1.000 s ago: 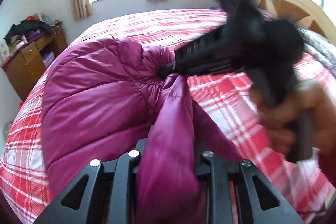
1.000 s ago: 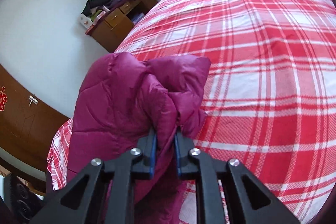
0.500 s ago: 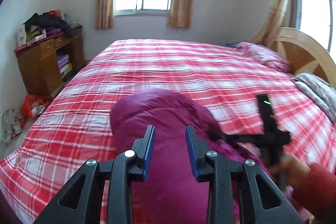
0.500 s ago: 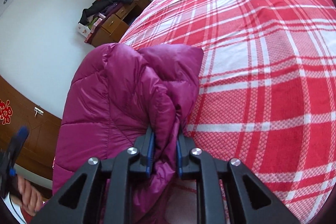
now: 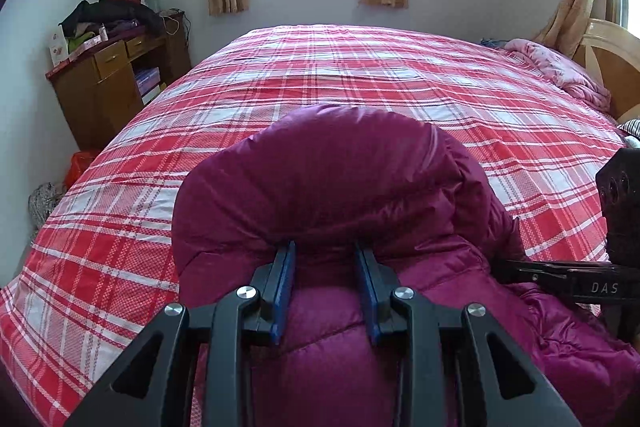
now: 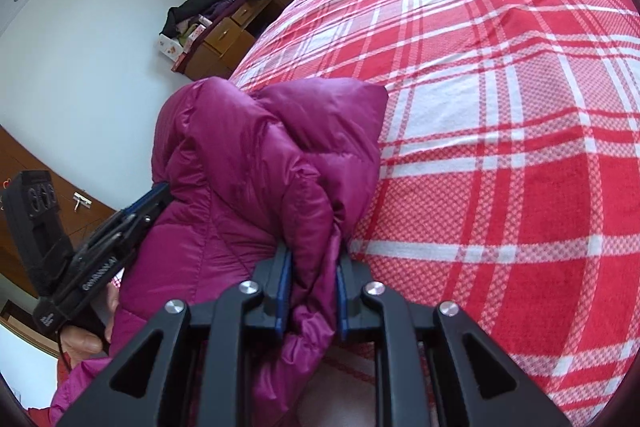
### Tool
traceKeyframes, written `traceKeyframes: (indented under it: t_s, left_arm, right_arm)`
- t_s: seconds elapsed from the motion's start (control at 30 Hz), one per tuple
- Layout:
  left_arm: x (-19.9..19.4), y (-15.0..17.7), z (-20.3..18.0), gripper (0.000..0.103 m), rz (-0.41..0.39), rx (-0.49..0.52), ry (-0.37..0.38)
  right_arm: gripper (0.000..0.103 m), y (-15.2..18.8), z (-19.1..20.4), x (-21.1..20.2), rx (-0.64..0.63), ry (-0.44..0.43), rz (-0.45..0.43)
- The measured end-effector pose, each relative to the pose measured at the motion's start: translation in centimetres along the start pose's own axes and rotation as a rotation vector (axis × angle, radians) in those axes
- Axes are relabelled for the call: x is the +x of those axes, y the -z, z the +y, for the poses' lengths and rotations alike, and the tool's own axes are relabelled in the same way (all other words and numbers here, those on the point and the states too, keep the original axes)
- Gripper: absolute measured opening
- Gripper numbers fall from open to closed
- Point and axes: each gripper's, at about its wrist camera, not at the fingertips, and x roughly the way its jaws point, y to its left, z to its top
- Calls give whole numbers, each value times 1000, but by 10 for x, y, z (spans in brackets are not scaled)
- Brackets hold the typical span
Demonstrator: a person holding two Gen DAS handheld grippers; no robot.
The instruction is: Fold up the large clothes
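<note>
A magenta puffer jacket [image 5: 340,179] is bunched up at the near edge of the bed. My left gripper [image 5: 325,247] is shut on it, its tips buried in a crease under a rounded fold, with fabric filling the gap between the blue pads. The right wrist view shows the same gripper [image 6: 160,193] against the jacket's left side. My right gripper [image 6: 312,255] is shut on a gathered fold of the jacket [image 6: 248,155], which rises ahead of it. In the left wrist view the right gripper [image 5: 508,267] comes in from the right, its tips hidden in the fabric.
The bed's red and white plaid cover [image 5: 360,75] stretches ahead of the jacket. A wooden cabinet [image 5: 108,83] piled with clothes stands against the wall on the left. A pink blanket [image 5: 556,67] and the wooden headboard [image 5: 612,59] are at the far right. A hand [image 6: 84,343] holds the left gripper.
My left gripper swung sideways from a raised sleeve beside the right gripper to the jacket's left side, now facing the bed. The right gripper sank a little, still gripping its fold.
</note>
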Motion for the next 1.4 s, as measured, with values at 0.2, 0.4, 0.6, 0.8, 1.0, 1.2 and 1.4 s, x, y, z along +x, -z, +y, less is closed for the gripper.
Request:
traceKeyframes:
  t_s: [0.2, 0.4, 0.6, 0.8, 1.0, 1.2, 1.4]
  left_arm:
    - [22, 3, 1, 32, 28, -13, -20]
    - [19, 6, -11, 32, 33, 40, -79]
    - [16, 7, -12, 32, 26, 59, -107]
    - [15, 8, -15, 32, 22, 87, -133]
    - [14, 7, -18, 32, 22, 105, -138]
    - [2, 6, -14, 32, 34, 102, -94]
    - [-55, 3, 25, 34, -42, 39, -37]
  right_arm:
    - [18, -3, -1, 2, -9, 16, 3]
    - [30, -1, 11, -14, 2, 106, -12]
    - [33, 19, 61, -82, -127, 143, -145]
    - [33, 56, 91, -73, -185, 7, -60]
    - [31, 79, 64, -43, -175, 158, 33]
    - [33, 79, 59, -40, -189, 161, 44]
    - [34, 31, 82, -86, -261, 200, -55]
